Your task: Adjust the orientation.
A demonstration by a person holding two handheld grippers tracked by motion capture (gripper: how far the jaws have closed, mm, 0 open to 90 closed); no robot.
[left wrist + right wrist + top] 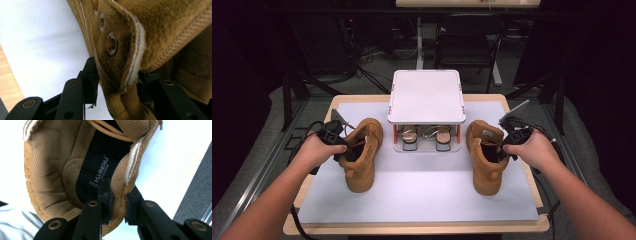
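Two tan suede boots stand on a white mat (422, 192). The left boot (359, 160) leans at the mat's left, and my left gripper (341, 144) is shut on its collar. In the left gripper view the black jaws pinch the boot's eyelet flap (117, 50), with the left gripper (117, 86) low in that picture. The right boot (486, 162) stands at the mat's right, and my right gripper (507, 146) is shut on its collar. In the right gripper view the right gripper (118, 198) has one jaw inside the boot (50, 170) and one outside, clamping its wall.
A white two-level rack (426, 95) stands at the back middle of the mat, between the boots. A pair of brown shoes (411, 138) sits on its lower level. The wooden table's edge (412, 229) runs along the front; dark floor and cables lie beyond.
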